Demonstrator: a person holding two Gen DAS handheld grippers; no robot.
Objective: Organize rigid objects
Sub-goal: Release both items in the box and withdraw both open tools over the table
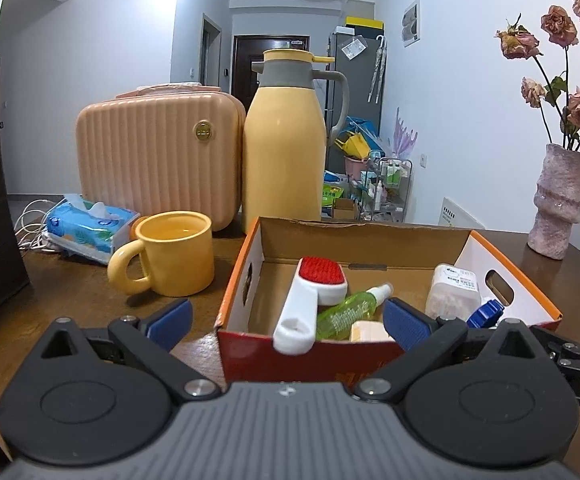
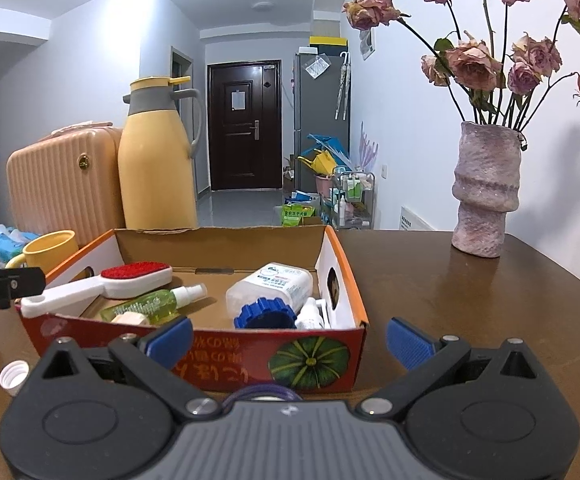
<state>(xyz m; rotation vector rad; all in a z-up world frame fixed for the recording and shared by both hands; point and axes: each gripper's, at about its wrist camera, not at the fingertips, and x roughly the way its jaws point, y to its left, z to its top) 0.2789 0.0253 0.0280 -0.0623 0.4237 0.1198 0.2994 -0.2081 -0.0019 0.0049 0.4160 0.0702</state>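
Left gripper point(image 1: 285, 320) and right gripper point(image 2: 287, 342) — both spread wide, empty.
Cardboard box point(image 2: 342, 280) just ahead holds lint brush point(image 2: 129, 276), spray bottle point(image 2: 157, 300).

Red-and-orange cardboard box point(image 2: 193, 354) printed with a green striped pumpkin, red-bristled white plastic brush point(image 2: 101, 284), translucent green spray bottle point(image 2: 153, 300), blue ridged cap point(image 2: 265, 314), yellow ceramic mug point(image 1: 169, 254), yellow-and-grey thermos jug point(image 1: 283, 140), ribbed peach plastic case point(image 1: 157, 152), mottled pink vase point(image 2: 484, 192).
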